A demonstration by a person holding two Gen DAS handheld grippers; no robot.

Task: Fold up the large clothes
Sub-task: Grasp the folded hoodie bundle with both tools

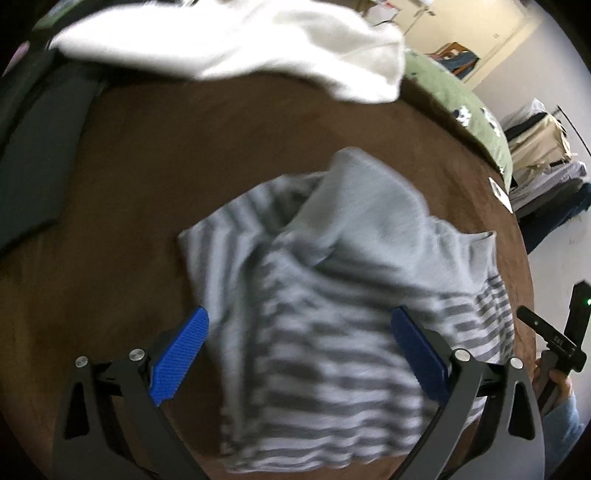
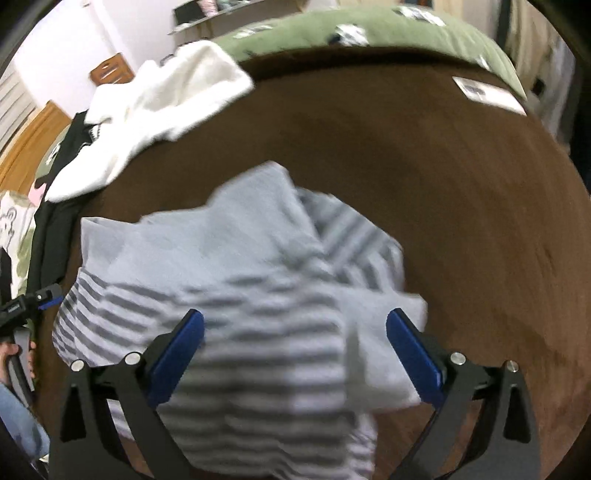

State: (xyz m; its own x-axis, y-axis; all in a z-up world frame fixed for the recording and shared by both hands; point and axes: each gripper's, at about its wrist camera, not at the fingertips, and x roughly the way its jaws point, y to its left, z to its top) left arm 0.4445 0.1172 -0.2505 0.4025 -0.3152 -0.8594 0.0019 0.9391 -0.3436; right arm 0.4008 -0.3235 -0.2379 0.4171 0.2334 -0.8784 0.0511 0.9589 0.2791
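Note:
A grey and white striped garment (image 1: pixel 332 314) lies folded in a loose bundle on the brown blanket (image 1: pixel 184 155); the plain grey part is turned over the stripes. My left gripper (image 1: pixel 301 328) hovers over it with blue pads (image 1: pixel 177 358) spread wide and nothing pinched. In the right wrist view the same striped garment (image 2: pixel 251 295) lies below my right gripper (image 2: pixel 295 332), whose blue pads (image 2: pixel 413 354) also stand wide apart, clear of the cloth. The other gripper shows at each view's edge.
A white garment (image 1: pixel 240 40) is heaped at the far side of the brown blanket (image 2: pixel 443 184), next to dark clothes (image 1: pixel 33 166). A green patterned cover (image 2: pixel 369 33) lies beyond. A white card (image 2: pixel 487 92) rests near the far right corner. More clothes are stacked off the bed (image 1: pixel 543 158).

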